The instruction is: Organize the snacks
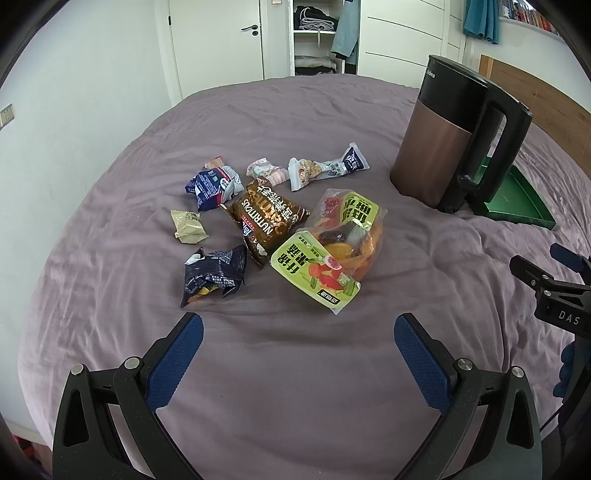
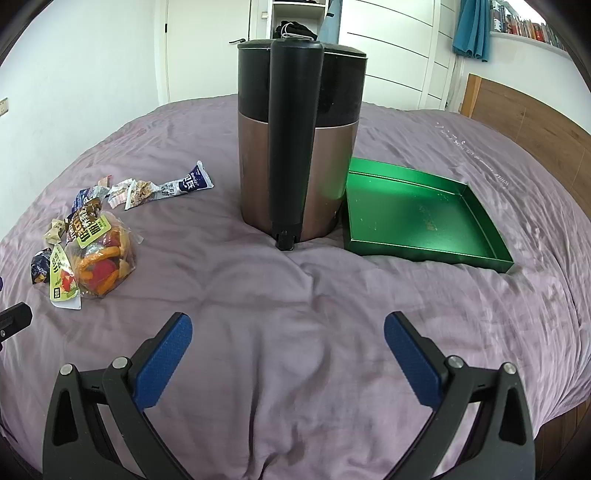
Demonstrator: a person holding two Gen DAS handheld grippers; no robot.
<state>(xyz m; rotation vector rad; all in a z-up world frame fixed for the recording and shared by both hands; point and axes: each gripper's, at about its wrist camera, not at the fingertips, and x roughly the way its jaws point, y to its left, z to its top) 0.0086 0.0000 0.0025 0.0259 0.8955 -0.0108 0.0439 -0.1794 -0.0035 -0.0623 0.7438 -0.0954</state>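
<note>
Bed, mauve sheet (image 1: 295, 369), wrinkled — carries all items listed.

Left gripper (image 1: 298, 354): jaws spread wide, nothing between them, held above bare sheet at 6 o'clock of the snack cluster.

Right gripper (image 2: 288, 350): jaws likewise wide apart and empty, facing the kettle's handle side from 6 o'clock.

Snacks, loose cluster, left wrist view:
- dried-fruit bag (image 1: 332, 243), clear with green labels, largest, nearest the left gripper; touching the brown packet at its 9 o'clock.
- brown packet (image 1: 264, 218), lettered "NUTRITIOUS", centre of cluster.
- dark blue packet (image 1: 214, 277), crumpled, at 7 o'clock of the brown packet.
- beige sachet (image 1: 189, 226), small, at 9 o'clock, just apart.
- blue-and-white packet (image 1: 212, 186), at 11 o'clock, a small pink wrapper edge behind it.
- pink-white wrapper (image 1: 266, 170), at 12 o'clock.
- long white-and-blue packet (image 1: 327, 166), at 1 o'clock, lying flat.

Surroundings:
- kettle (image 2: 299, 147), copper body, black top and handle, upright; stands between the cluster and the tray, its side just beside the tray's near-left corner.
- green tray (image 2: 424, 214), shallow, contains nothing, at 3 o'clock of the kettle; partly hidden behind it in the left wrist view.
- wardrobe (image 1: 317, 33), open shelves with folded clothes, at 12 o'clock beyond the bed.
- wooden headboard (image 2: 535, 125), at 2 o'clock.
</note>
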